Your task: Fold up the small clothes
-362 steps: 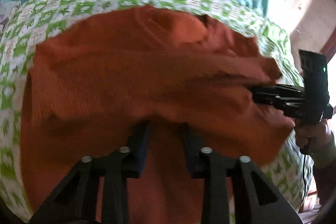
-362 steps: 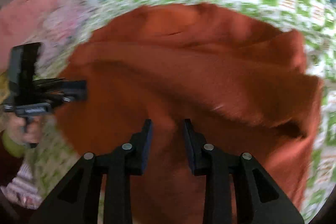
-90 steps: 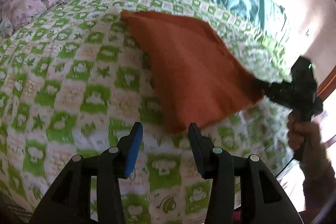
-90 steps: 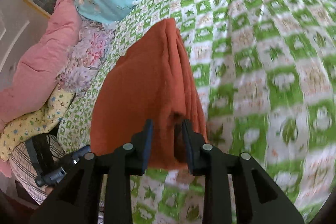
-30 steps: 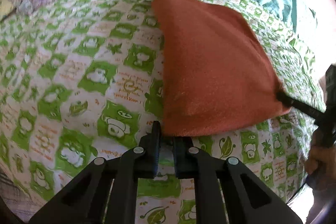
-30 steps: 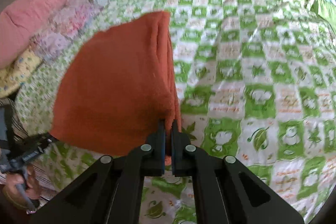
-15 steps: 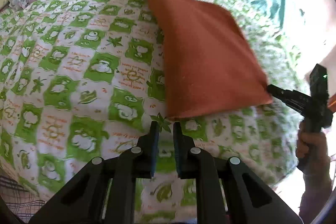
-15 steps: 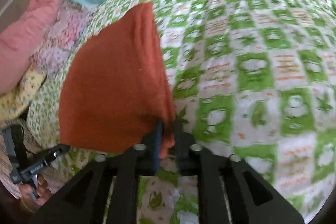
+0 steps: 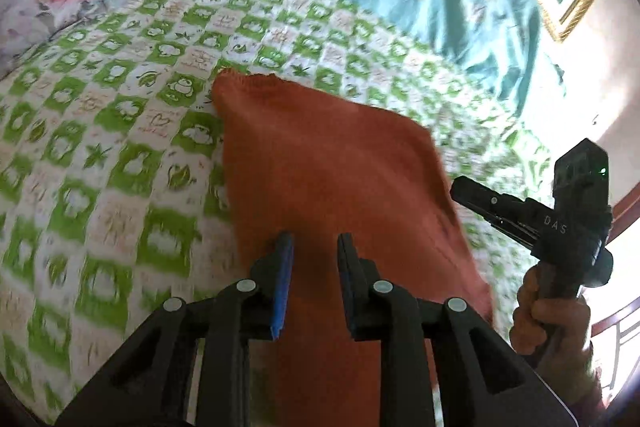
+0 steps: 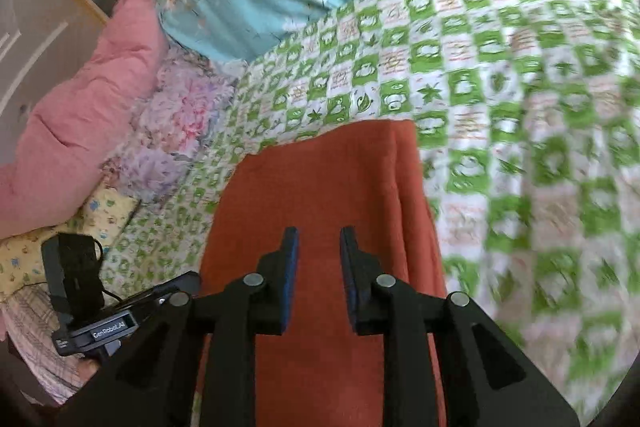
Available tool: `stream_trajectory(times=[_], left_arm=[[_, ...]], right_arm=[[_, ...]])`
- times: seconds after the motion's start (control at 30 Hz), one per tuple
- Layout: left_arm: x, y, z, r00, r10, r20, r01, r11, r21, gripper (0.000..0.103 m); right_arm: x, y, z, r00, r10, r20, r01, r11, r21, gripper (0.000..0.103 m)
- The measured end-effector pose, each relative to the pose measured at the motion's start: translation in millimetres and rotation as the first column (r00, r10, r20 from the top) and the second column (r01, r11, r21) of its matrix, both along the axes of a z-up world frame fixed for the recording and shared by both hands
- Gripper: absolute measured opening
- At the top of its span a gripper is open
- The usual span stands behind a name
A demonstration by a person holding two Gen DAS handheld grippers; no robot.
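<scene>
Rust-orange cloth [image 9: 332, 183]: folded flat on the green-checked quilt [image 9: 100, 147], under both grippers.
Left gripper [image 9: 313, 247]: jaws a little apart, just been opening, nothing pinched; cloth lies below them.
Right gripper [image 10: 319, 241]: jaws a little apart, just been opening, nothing pinched, over the cloth's near part.
Hand [image 9: 548, 323]: grips the right gripper's handle.

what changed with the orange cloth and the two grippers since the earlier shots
The orange cloth, spread wide at first, is now folded into a narrow panel lying on the green checked bedspread. A second ago both grippers pinched its near corners; the left gripper and right gripper have just been opening, hold nothing, and hover over the cloth. The bedspread and pillows look unchanged.
</scene>
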State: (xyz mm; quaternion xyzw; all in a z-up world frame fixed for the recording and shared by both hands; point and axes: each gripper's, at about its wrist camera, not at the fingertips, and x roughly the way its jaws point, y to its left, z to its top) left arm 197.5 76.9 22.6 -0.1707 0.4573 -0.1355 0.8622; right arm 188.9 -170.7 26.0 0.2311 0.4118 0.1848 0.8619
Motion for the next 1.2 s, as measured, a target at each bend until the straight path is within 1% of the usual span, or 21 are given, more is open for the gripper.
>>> stream_trajectory(times=[0.1,0.17,0.2,0.23,0.27,0.3,0.37,0.43,0.47,0.5,0.57,0.67,0.77,0.8,0.83,0.9,1.0,1.07,1.13,1.2], left_arm=[[20,0,-8,1.0,0.004,0.003,-0.004,1.0,0.021,0.02],[32,-1,-21,0.999,0.01,-0.03,-0.008,0.999,0.052,0.016],[34,0,-29,0.999,0.014,-0.047,-0.011,0.999,0.052,0.016],[34,1,-34,0.999,0.017,-0.044,-0.015,0.999,0.043,0.015],[33,2,-35,0.999,0.017,-0.033,-0.016,0.999,0.039,0.015],[32,1,-35,0.999,0.015,-0.03,-0.013,0.999,0.042,0.015],[29,3,-34,0.999,0.017,-0.031,-0.016,0.999,0.039,0.015],[23,5,-29,0.999,0.024,-0.031,-0.023,0.999,0.023,0.013],[20,5,-26,0.999,0.023,-0.03,-0.022,1.0,0.022,0.013],[14,5,-22,1.0,0.018,-0.024,-0.017,1.0,0.019,0.013],[-7,5,-12,1.0,0.002,0.002,-0.002,1.0,-0.004,0.013],[-34,0,-3,0.999,-0.028,0.029,0.029,0.999,-0.03,0.013],[-66,-6,-1,0.997,-0.071,0.036,0.072,0.997,-0.036,0.013],[-73,-9,0,0.996,-0.079,0.034,0.08,0.996,-0.037,0.013],[-81,-10,0,0.996,-0.084,0.033,0.085,0.996,-0.04,0.013],[-96,-11,-1,0.995,-0.099,0.031,0.1,0.994,-0.045,0.013],[-112,-13,-6,0.993,-0.111,0.024,0.112,0.994,-0.013,0.015],[-117,-11,-13,0.994,-0.107,0.01,0.107,0.994,-0.003,0.015],[-118,-5,-22,0.995,-0.098,-0.01,0.098,0.995,-0.008,0.016],[-119,-1,-28,0.997,-0.081,-0.016,0.081,0.997,-0.001,0.016]], right_arm=[[22,2,-20,0.999,-0.012,-0.048,0.012,1.0,-0.008,0.023],[30,-5,-30,0.997,-0.035,-0.071,0.032,0.999,-0.04,0.021],[33,-8,-38,0.996,-0.043,-0.081,0.04,0.998,-0.043,0.015],[35,-11,-44,0.995,-0.048,-0.089,0.045,0.998,-0.037,0.002],[36,-13,-49,0.994,-0.061,-0.093,0.057,0.997,-0.051,0.0],[36,-16,-52,0.994,-0.065,-0.085,0.061,0.997,-0.052,0.0],[37,-22,-55,0.994,-0.064,-0.085,0.063,0.998,-0.017,0.0],[35,-22,-52,0.994,-0.066,-0.086,0.065,0.998,-0.018,0.0],[34,-22,-49,0.994,-0.067,-0.084,0.065,0.998,-0.024,0.0],[30,-21,-43,0.996,-0.06,-0.073,0.059,0.998,-0.016,0.003],[21,-22,-35,0.996,-0.059,-0.065,0.058,0.998,-0.019,0.004],[-5,-27,-22,0.998,-0.05,-0.043,0.05,0.999,-0.017,0.007],[-35,-30,-14,0.999,-0.039,-0.032,0.038,0.999,-0.017,0.018],[-46,-30,-12,0.999,-0.039,-0.031,0.039,0.999,-0.022,0.025],[-54,-30,-11,0.999,-0.037,-0.029,0.037,0.999,-0.025,0.028],[-71,-29,-9,0.999,-0.033,-0.024,0.032,0.999,-0.028,0.028],[-89,-25,-13,0.999,-0.019,-0.04,0.017,0.999,-0.03,0.028],[-95,-22,-18,0.998,-0.009,-0.055,0.007,0.999,-0.033,0.028],[-99,-20,-25,0.997,-0.013,-0.07,0.009,0.999,-0.053,0.028],[-100,-21,-37,0.994,-0.02,-0.103,0.013,0.998,-0.067,0.028]])
